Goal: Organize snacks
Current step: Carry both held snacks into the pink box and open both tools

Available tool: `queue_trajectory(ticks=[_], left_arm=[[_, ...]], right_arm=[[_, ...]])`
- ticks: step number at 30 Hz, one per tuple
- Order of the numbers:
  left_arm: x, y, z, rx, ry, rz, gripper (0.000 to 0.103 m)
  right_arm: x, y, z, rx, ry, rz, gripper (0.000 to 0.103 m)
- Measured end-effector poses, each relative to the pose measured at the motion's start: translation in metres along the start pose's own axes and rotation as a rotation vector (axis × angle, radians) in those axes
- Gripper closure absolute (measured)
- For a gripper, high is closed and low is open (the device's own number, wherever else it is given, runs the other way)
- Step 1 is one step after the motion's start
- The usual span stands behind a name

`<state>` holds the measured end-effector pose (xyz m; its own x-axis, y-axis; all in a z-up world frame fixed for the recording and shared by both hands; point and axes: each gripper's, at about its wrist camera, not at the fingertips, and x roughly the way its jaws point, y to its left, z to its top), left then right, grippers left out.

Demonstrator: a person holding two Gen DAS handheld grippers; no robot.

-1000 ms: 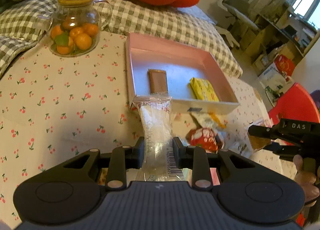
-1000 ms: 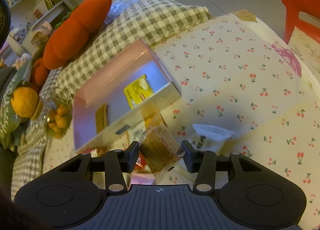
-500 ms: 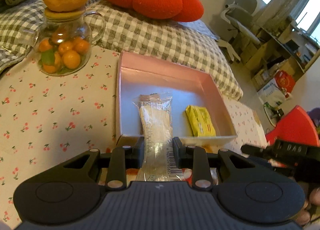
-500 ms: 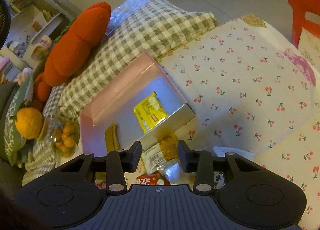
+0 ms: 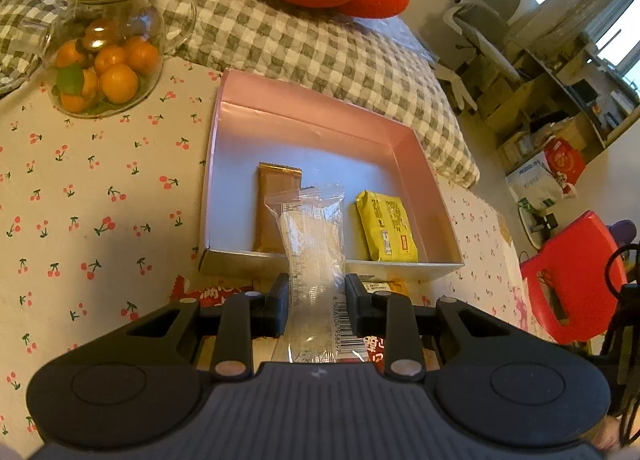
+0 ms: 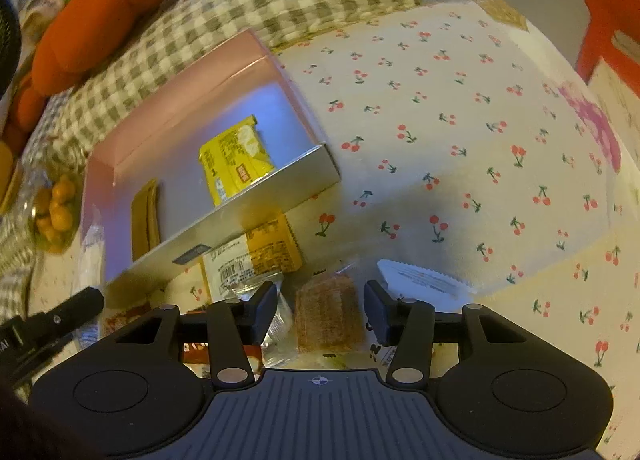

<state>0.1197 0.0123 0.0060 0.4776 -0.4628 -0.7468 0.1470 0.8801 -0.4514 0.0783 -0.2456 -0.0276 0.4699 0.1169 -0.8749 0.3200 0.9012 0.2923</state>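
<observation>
The clear-wrapped snack (image 5: 314,260) runs lengthwise up the middle of the left view, its sealed far end reaching over the near wall of the pink box (image 5: 320,131). The left gripper (image 5: 316,306) is clamped on its lower half, level and aimed straight at the box. Inside lie a brown bar (image 5: 276,195) and a yellow packet (image 5: 386,225), both long-axis away from the camera. In the right view, the right gripper (image 6: 320,312) is spread wide over a brown cracker pack (image 6: 328,316) at lower centre, not touching it, tilted down toward the cherry-print tablecloth (image 6: 460,139).
</observation>
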Motion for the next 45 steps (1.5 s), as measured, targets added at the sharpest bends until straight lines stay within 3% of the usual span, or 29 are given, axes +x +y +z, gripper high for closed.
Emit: queue_trajectory(ticks=[5,19,27,39,45], left_arm=[[-0.001,0.002,-0.001,-0.009,0.000,0.001,0.077],[-0.009,0.000,0.005,0.005,-0.035,0.004,0.077],[0.011,-0.008,0.024,0.033,-0.027,-0.009,0.077],[0.061,-0.012,0.057,0.074,-0.029,-0.008,0.077],[0.084,-0.009,0.067,0.077,-0.013,-0.035,0.077]], right_arm=[[0.006,0.009,-0.007,-0.088,-0.012,-0.037,0.068],[-0.030,0.001,0.003,-0.020,-0.088,0.062,0.068],[-0.037,0.006,0.036,0.039,-0.139,0.136,0.068],[0.005,0.024,0.092,0.049,-0.155,0.176,0.067],[0.029,0.041,0.118,-0.006,-0.177,0.171,0.067]])
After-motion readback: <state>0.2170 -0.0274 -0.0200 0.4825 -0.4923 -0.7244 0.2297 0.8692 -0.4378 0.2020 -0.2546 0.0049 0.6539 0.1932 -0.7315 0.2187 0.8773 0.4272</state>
